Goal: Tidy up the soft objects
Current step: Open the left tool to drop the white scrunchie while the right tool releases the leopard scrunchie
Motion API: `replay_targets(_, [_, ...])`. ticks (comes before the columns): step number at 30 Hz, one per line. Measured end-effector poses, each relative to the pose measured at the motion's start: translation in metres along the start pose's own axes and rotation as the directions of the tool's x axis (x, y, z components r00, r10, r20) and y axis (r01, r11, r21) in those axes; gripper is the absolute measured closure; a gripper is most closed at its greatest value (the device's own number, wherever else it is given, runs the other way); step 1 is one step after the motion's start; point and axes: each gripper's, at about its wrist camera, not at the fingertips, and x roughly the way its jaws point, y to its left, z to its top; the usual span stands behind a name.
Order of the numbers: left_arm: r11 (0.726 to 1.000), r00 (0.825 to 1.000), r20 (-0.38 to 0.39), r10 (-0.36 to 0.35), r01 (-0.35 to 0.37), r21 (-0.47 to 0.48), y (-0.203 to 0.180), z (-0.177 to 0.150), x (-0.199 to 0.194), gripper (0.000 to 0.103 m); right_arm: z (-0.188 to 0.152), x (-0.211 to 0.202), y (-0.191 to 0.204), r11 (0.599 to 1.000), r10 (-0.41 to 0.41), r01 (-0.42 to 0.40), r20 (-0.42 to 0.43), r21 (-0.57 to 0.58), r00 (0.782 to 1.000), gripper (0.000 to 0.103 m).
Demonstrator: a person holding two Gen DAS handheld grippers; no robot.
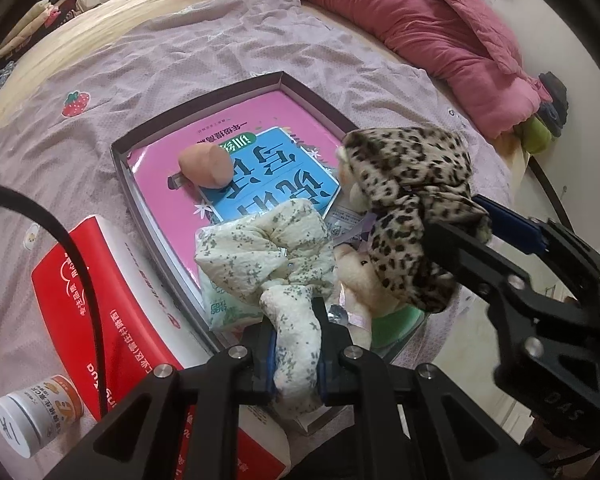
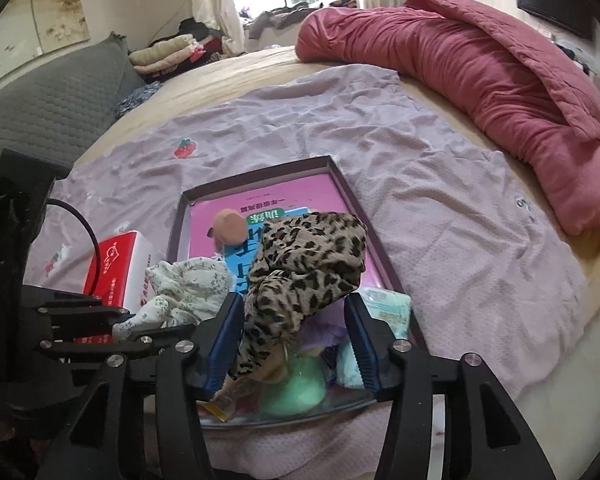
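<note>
Floral scrunchie point(image 1: 278, 264) sits clamped in the L gripper point(image 1: 296, 354), its loose end draped over the near edge of the shallow box point(image 1: 118, 152). R gripper point(image 2: 296, 344) w/ jaws apart: leopard scrunchie point(image 2: 308, 264) stands between the pads, leaning on the left one (right pad clear), atop a plush toy. Further in, a tan lump point(image 1: 206, 168) on a pink book point(image 1: 156, 176). Beyond, lilac sheet point(image 2: 460, 216), red quilt point(image 2: 480, 64).

"SVQ" embossed on right tool point(image 1: 485, 222)
</note>
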Motion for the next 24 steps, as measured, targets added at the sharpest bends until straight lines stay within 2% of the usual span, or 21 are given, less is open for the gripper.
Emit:
replay_targets(3, [1.0,1.0,-0.003,0.004,-0.004,0.003,0.0,0.001,0.001,0.088,-0.004,-0.005,-0.005,1.0,-0.013,0.013,-0.001,0.007,1.0,0.042])
replay_targets(11, [1.0,1.0,-0.004,0.021,-0.021,-0.004,-0.001,0.004,0.005,0.086,-0.01,-0.009,-0.014,0.999,-0.021,0.021,0.0,0.026,1.0,0.042])
replay_targets(17, [1.0,1.0,-0.012,0.028,-0.029,-0.007,0.001,0.005,0.009,0.085,-0.017,0.003,-0.025,0.998,-0.022,0.023,-0.026,0.063,0.999,0.042])
replay_targets(21, [1.0,1.0,-0.013,0.028,-0.028,-0.006,0.001,0.005,0.009,0.085,-0.026,0.011,-0.036,0.99,0.028,-0.024,-0.022,0.142,0.999,0.042])
replay_targets(23, [1.0,0.999,-0.013,0.029,-0.029,-0.005,0.001,0.005,0.009,0.085,-0.028,0.013,-0.04,0.982,0.049,-0.046,-0.009,0.183,0.999,0.047])
replay_targets(24, [1.0,0.999,-0.013,0.029,-0.03,-0.004,0.001,0.005,0.009,0.085,-0.028,0.014,-0.041,0.978,0.058,-0.056,-0.002,0.202,0.998,0.059])
